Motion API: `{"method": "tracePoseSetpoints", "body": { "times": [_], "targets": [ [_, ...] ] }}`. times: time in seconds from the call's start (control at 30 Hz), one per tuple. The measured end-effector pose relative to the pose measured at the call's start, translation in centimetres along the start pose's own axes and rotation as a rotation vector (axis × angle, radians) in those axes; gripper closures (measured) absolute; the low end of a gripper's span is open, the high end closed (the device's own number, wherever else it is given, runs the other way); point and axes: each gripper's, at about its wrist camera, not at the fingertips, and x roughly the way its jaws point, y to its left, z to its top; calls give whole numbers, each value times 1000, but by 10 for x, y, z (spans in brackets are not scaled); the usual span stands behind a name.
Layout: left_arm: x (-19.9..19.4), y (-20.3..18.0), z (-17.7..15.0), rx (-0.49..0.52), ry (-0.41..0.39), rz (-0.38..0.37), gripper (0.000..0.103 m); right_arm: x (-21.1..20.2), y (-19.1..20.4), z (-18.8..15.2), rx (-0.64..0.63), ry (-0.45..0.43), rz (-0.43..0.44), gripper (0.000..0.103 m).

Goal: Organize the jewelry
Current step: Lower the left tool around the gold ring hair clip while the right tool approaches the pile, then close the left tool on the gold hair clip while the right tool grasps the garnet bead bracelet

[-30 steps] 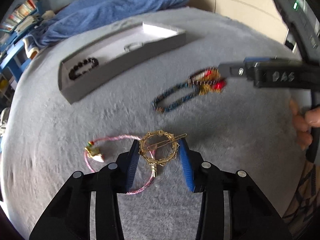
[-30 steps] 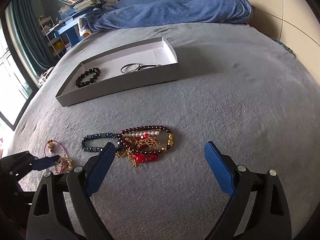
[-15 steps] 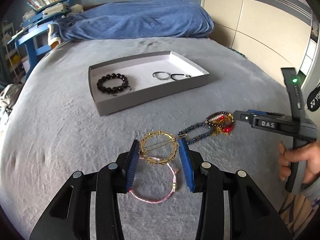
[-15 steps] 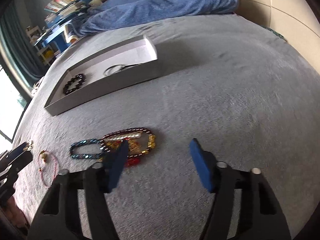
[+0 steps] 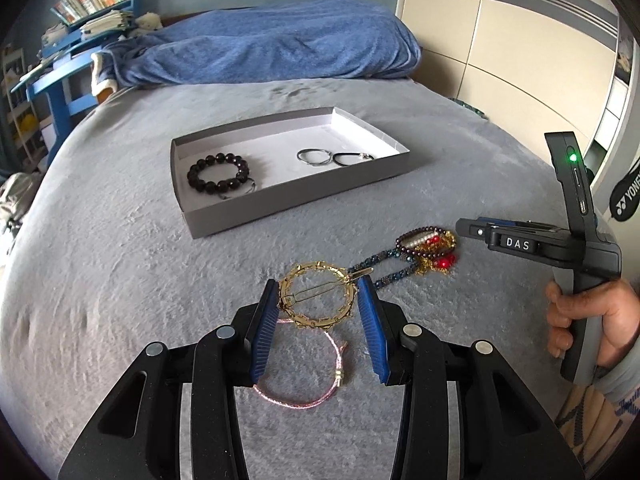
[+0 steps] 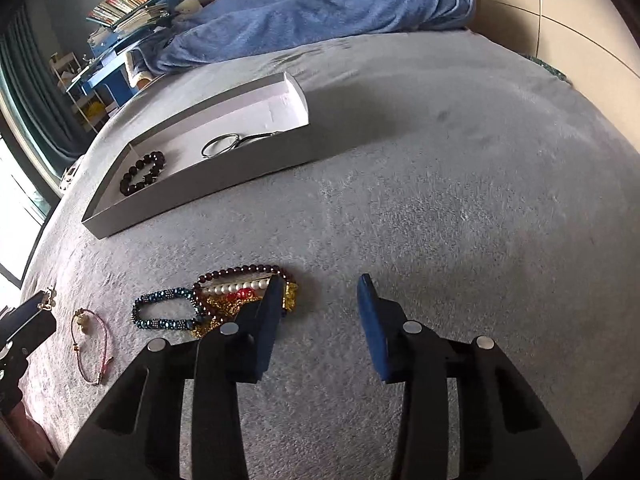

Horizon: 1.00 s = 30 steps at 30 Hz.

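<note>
My left gripper (image 5: 318, 300) is shut on a round gold hair clip (image 5: 317, 294) and holds it above the grey bed. A pink cord bracelet (image 5: 304, 384) lies under it. A grey tray (image 5: 296, 200) farther back holds a black bead bracelet (image 5: 218, 172) and thin rings (image 5: 316, 157). A heap of a blue bead bracelet (image 6: 166, 309), a dark red bead bracelet (image 6: 240, 274) and gold and red pieces lies on the bed. My right gripper (image 6: 318, 312) is open and empty, just right of that heap, its left finger over the heap's edge.
A blue blanket (image 5: 272, 48) is bunched at the head of the bed. A blue shelf with books (image 5: 92, 4) stands at the far left. A cream wardrobe (image 5: 520, 52) runs along the right. The tray also shows in the right wrist view (image 6: 192, 196).
My left gripper has lifted the gold clip off the bed and off the pink bracelet, turning toward the tray. My right gripper has narrowed and shifted right of the heap.
</note>
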Motion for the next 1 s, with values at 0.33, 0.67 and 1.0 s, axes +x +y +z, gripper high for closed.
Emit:
{"method": "tracePoseSetpoints", "body": {
  "times": [0.33, 0.67, 1.0],
  "targets": [
    [6, -3, -1, 10, 21, 0, 61, 28, 20, -4, -100, 60, -38, 87],
    [6, 0, -2, -4, 23, 11, 61, -1, 29, 6, -92, -42, 38, 97],
    [7, 5, 9, -21, 11, 4, 61, -39, 45, 26, -118, -157, 127, 97]
  ]
}}
